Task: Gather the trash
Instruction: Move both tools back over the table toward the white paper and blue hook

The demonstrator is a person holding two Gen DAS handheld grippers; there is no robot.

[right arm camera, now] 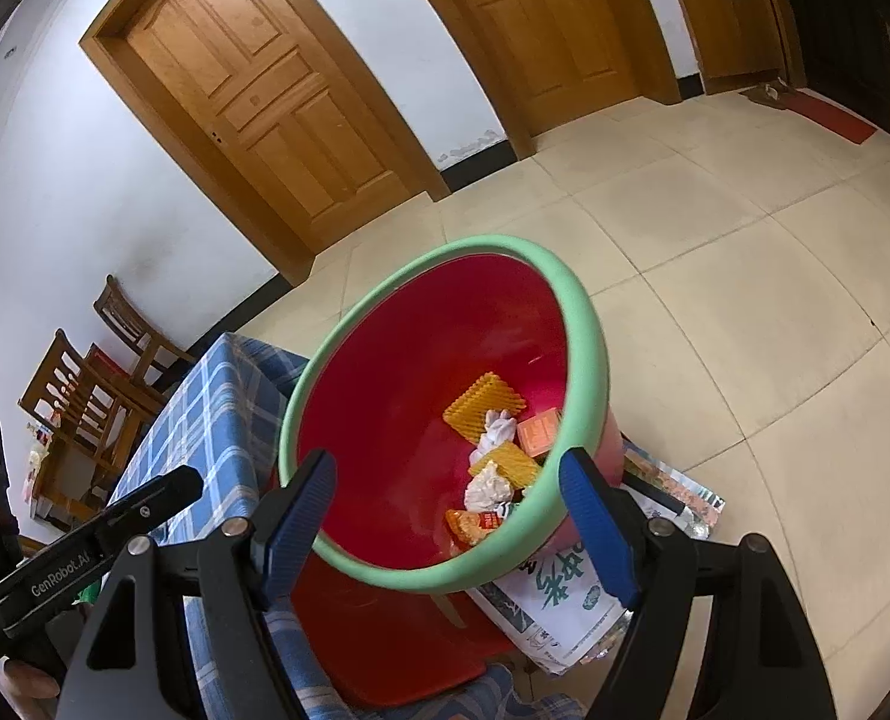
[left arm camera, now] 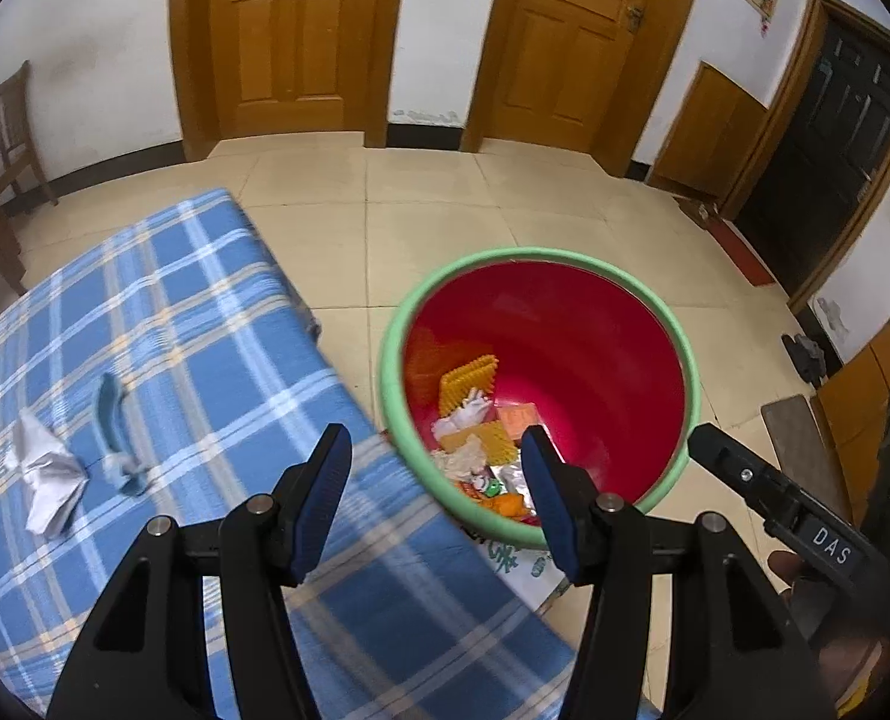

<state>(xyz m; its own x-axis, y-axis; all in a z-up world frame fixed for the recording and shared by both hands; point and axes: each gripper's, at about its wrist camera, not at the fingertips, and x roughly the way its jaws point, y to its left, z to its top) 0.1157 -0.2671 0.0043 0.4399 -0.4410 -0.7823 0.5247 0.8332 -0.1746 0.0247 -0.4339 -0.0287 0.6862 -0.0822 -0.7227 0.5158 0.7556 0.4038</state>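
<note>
With both grippers' fingers released and empty, the left gripper (left arm camera: pixel 435 495) is the nearer to the crumpled paper (left arm camera: pixel 45 474) lying on the blue plaid desk (left arm camera: pixel 204 312), off to its left and away from the red bin (left arm camera: pixel 541 258) ahead, while the right gripper (right arm camera: pixel 445 516) hangs over that bin.

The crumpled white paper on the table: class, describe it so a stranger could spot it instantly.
Start at the blue plaid tablecloth beside the red bin. Near its left side lie two small items. The crumpled white paper is the pale, wrinkled wad, left of the curved teal object.
</note>
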